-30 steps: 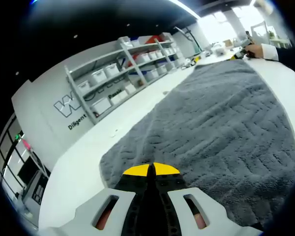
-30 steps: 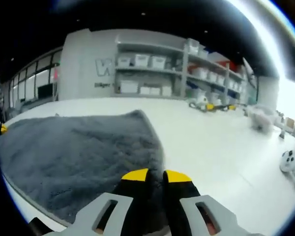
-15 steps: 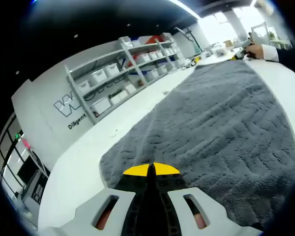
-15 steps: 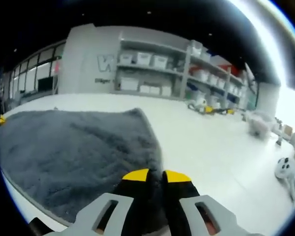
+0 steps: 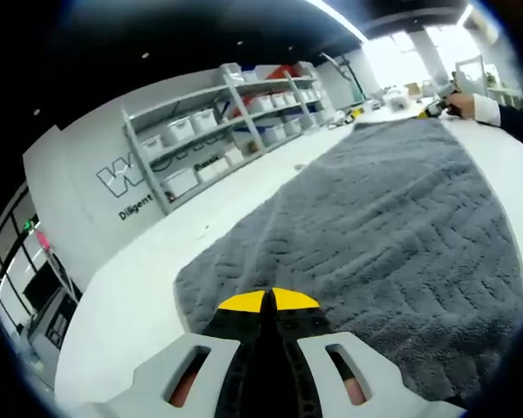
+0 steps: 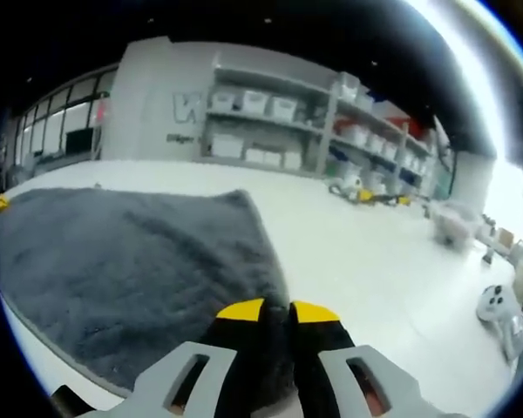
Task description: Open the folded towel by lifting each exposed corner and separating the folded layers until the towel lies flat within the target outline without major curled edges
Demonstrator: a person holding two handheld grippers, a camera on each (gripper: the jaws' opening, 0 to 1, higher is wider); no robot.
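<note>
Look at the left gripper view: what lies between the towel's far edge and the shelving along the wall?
A bare stretch of white table separates the towel from the shelving; no object clearly sits on it in the left gripper view.

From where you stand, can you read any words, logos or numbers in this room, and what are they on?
"W": big outlined logo letter on the grey wall, cut off by the shelving.
"Diligent": small black word under it, left gripper view.
More lettering behind the shelf bins: blocked, unreadable.
Right gripper view: the same logo and line under it: too blurred to read.
Bin labels: too small.
The towel: no text.
</note>
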